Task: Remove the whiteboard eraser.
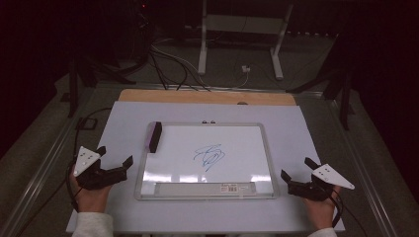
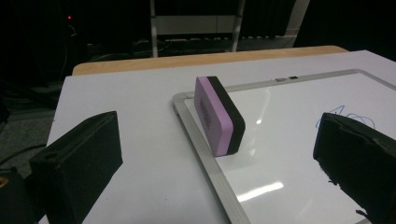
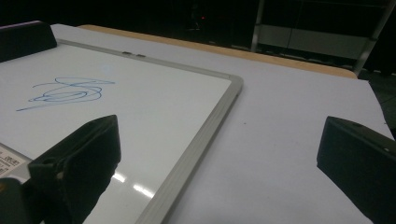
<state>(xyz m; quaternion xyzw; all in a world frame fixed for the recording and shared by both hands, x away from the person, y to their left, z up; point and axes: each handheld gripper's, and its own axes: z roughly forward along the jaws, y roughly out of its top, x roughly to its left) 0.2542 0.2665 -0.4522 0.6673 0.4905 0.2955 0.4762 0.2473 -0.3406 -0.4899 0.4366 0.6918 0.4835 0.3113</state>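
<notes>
both claws, left (image 1: pixel 117 159) and right (image 1: pixel 296 169), spread empty; purple-and-black eraser (image 1: pixel 155 136) stands on edge on whiteboard (image 1: pixel 247 143).

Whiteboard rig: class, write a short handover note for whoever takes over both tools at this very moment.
Left tool: open, empty, on the table left of the whiteboard, pointing toward the eraser.
Right tool: open, empty, on the table right of the whiteboard.
Eraser: stands on edge at the whiteboard's upper left corner, untouched.
Scribble: blue, mid-board, all still there.
Done: nothing yet.
Left: probably pick up the eraser and wipe off the scribble.
</notes>
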